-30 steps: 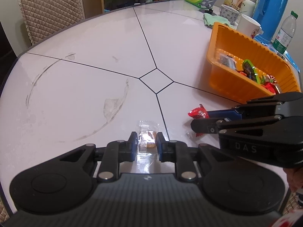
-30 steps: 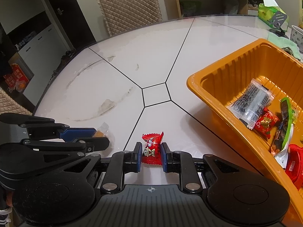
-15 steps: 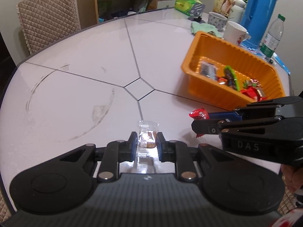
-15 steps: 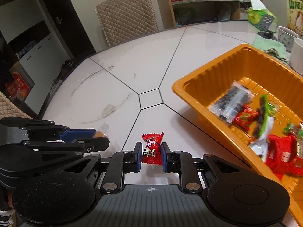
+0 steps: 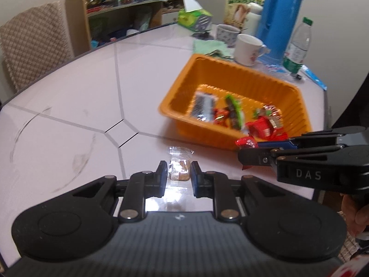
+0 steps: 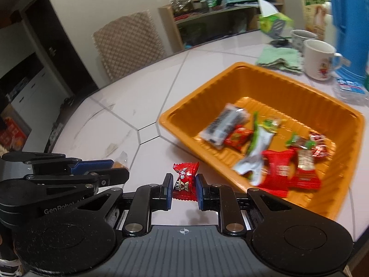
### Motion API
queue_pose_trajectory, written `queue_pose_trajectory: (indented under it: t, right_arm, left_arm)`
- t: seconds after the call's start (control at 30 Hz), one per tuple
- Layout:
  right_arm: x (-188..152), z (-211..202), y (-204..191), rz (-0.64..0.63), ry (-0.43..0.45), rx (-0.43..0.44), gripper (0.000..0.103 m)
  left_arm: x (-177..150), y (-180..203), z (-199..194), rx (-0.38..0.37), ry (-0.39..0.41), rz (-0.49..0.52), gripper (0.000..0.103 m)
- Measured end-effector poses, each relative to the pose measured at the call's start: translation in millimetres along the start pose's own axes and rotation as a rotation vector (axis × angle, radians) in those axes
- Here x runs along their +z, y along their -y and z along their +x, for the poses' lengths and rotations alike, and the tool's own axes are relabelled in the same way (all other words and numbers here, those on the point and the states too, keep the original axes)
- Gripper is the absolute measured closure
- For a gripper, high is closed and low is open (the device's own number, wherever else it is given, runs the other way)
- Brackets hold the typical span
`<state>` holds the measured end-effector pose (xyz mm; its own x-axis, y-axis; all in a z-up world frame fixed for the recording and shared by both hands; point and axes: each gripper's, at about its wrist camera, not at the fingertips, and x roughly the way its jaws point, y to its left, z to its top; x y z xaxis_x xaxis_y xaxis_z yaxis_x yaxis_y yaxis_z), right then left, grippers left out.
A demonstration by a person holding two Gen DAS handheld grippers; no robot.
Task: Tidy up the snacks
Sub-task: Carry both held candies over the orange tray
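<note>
My left gripper is shut on a clear-wrapped brown snack and holds it above the table. My right gripper is shut on a red wrapped candy, also held above the table. The right gripper also shows in the left wrist view, with the candy's red end sticking out. The left gripper shows at the left of the right wrist view. The orange tray lies ahead and right of both, with several wrapped snacks inside.
Behind the tray stand a white mug, a blue thermos, a water bottle, a green cloth and a tissue box. A quilted chair stands at the table's far edge.
Both grippers have lifted with their snacks and moved toward the orange tray, which now sits nearer the middle of both views. Both grips are unchanged.
</note>
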<state>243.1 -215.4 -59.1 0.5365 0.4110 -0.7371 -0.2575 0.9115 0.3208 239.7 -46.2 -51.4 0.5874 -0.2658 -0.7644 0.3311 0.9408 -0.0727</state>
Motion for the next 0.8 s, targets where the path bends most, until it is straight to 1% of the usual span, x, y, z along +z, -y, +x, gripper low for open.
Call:
queue_pose_trajectory:
  t: [0.23, 0.47, 0.6, 0.8]
  right_arm:
    - [4.7, -20.1, 26.2, 0.054, 0.035, -0.043, 0.082]
    - [19.6, -30.2, 52.5, 0.094, 0.082, -0.094, 0.082]
    - [32.7, -27.8, 66.4, 0.109, 0.106, -0.126, 0.082]
    - [50.1, -10.7, 85.4, 0.119, 0.107, -0.174, 0.082]
  left_arm:
    - [21.5, 25.2, 12.6, -0.054, 0.016, 0.039, 0.084]
    - [51.0, 48.0, 38.9, -0.091, 0.023, 0.069, 0.084]
    - [73.5, 54.5, 57.1, -0.105, 0.028, 0.068, 0.084]
    - [103.1, 64.6, 89.3, -0.129, 0.019, 0.091, 0.084]
